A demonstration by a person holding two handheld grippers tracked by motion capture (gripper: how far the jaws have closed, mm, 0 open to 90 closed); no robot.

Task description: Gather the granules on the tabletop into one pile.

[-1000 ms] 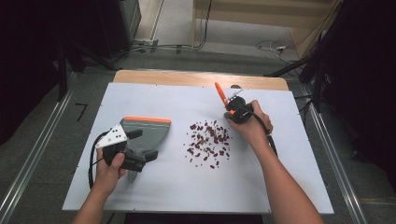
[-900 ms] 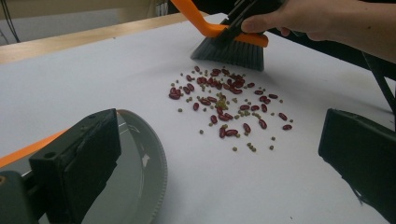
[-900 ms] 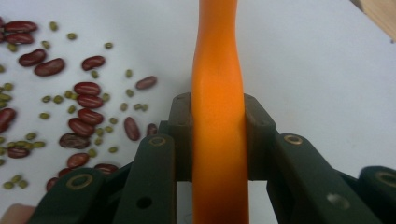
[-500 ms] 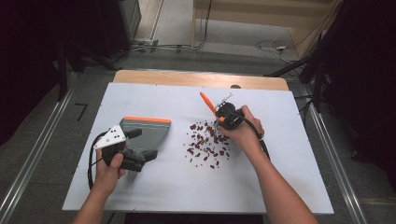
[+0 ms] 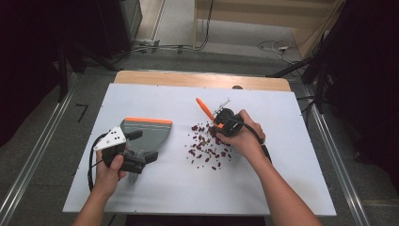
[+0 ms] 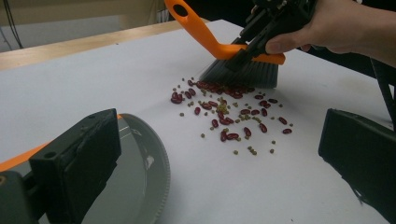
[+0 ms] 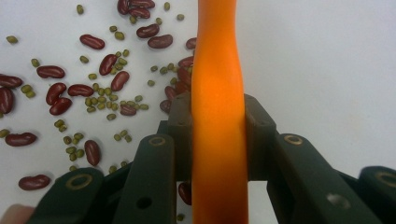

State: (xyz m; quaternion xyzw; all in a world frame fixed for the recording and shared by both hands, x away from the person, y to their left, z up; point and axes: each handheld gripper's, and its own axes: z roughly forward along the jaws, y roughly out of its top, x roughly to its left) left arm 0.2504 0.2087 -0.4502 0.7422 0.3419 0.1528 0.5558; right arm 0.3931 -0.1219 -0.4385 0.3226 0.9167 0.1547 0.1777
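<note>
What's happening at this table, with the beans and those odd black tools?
A person is sweeping up spilled beans. The right gripper is clamped on a small brush with an orange handle, its dark bristles touching the far edge of the scattered red beans and small green beans on the white table. The left gripper holds a grey dustpan with an orange edge flat on the table, beside the beans. None are in the pan yet.

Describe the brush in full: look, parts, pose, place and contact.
The brush is a small hand brush, seemingly plastic: an orange back and curved orange handle with a hole near its end, over dark grey bristles. The right gripper is clamped on the handle. The bristles rest on the white table at the far edge of the scattered beans.
</note>
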